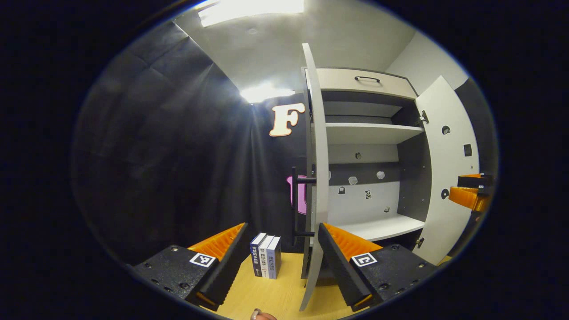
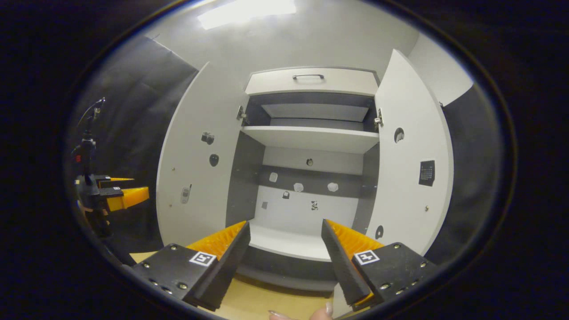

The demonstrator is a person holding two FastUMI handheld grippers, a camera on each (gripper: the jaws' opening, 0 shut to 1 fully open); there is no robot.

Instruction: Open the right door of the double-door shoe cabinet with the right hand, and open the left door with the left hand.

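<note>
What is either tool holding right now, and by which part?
Nothing. The left tool and the right tool are both open, with nothing between their fingers; both cabinet doors stand open.

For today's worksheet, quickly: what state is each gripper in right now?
Left gripper: open, holding nothing, its fingers either side of the left door's edge.
Right gripper: open, holding nothing, facing the open cabinet.

Books left of cabinet
</note>
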